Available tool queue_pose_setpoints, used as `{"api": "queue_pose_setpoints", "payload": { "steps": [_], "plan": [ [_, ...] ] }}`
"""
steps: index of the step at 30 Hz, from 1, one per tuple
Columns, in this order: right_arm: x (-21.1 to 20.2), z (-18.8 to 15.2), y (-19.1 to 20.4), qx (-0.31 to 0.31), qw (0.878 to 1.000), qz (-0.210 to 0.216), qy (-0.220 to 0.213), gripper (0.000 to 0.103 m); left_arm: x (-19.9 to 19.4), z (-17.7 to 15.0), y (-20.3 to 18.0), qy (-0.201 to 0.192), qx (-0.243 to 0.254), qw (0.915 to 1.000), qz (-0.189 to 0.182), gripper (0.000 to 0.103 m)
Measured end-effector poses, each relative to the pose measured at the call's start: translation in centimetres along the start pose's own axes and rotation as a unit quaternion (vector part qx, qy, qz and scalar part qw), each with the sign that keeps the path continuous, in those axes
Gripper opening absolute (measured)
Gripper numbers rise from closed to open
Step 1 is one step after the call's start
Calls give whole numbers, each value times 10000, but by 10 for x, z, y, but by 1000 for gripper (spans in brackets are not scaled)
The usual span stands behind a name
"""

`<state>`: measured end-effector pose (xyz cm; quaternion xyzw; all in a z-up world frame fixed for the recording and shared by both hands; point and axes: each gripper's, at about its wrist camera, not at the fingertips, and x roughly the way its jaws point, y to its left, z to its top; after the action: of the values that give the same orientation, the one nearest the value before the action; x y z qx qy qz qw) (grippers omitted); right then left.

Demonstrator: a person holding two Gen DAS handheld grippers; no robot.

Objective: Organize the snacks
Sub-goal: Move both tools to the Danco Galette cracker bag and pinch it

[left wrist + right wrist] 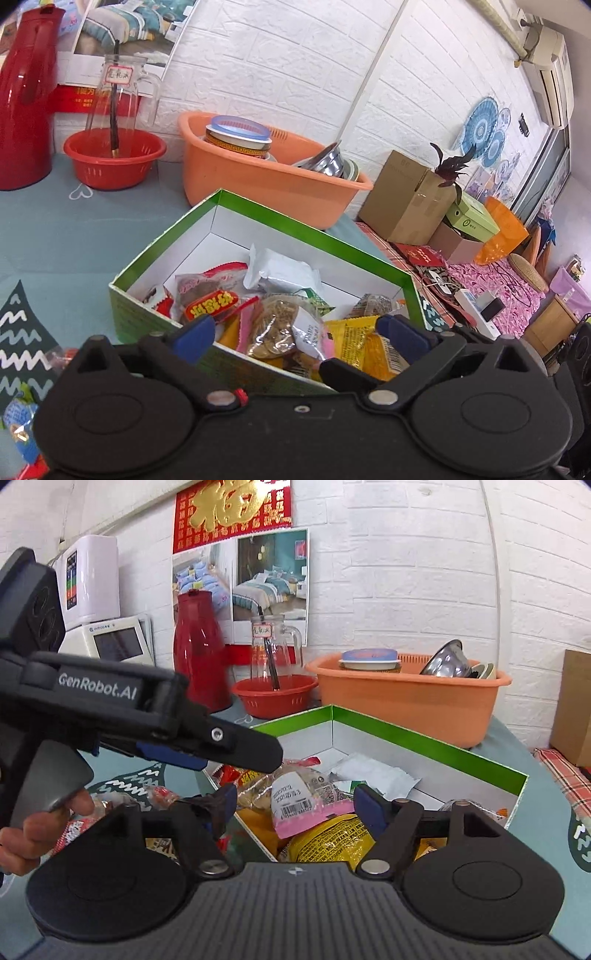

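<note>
Though box-walled (258,221), snacks (273,325) partly hidden

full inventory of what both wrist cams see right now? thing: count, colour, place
snack box: 1, green outside, white inside, table centre
snack packets: many, mixed colours, in box; a few loose on the table left of it
orange basin: 1, behind box, holds bowls
red basket: 1, left of basin, under glass jug
glass jug: 1, clear
red flask: 1, far left
cardboard box: 1, brown, right
left gripper: open, over box
right gripper: open, over box
hand: 1, on left gripper's handle
</note>
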<state>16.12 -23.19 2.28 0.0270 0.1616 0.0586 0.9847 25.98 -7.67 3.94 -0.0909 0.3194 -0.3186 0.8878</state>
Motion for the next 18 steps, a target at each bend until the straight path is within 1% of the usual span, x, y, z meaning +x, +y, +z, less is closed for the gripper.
{"api": "queue_pose_setpoints", "payload": {
  "steps": [2,5,7,9,11,15,18],
  "plan": [
    [-14,1,5,-45,9999,34,-85,103,-14,-2,-6,-70,30,10000,-42,103],
    [-36,-1,15,-100,9997,113,-195,103,-37,-8,-14,-133,-35,9999,72,103],
    [-51,-6,23,-110,9995,204,-219,103,-53,-16,-17,-205,-108,9997,55,103],
    [-63,-12,33,-78,9992,323,-221,103,-71,-29,-20,-260,-184,9994,113,103],
    [-72,-20,43,-55,9987,475,-156,103,-85,-44,-21,-290,-224,9990,246,103],
    [-83,-37,63,-91,9971,760,36,103,-113,-74,-7,-282,-389,9978,466,103],
    [-85,-41,74,-106,9957,916,132,103,-134,-82,12,-312,-447,9959,722,103]
  ]
}}
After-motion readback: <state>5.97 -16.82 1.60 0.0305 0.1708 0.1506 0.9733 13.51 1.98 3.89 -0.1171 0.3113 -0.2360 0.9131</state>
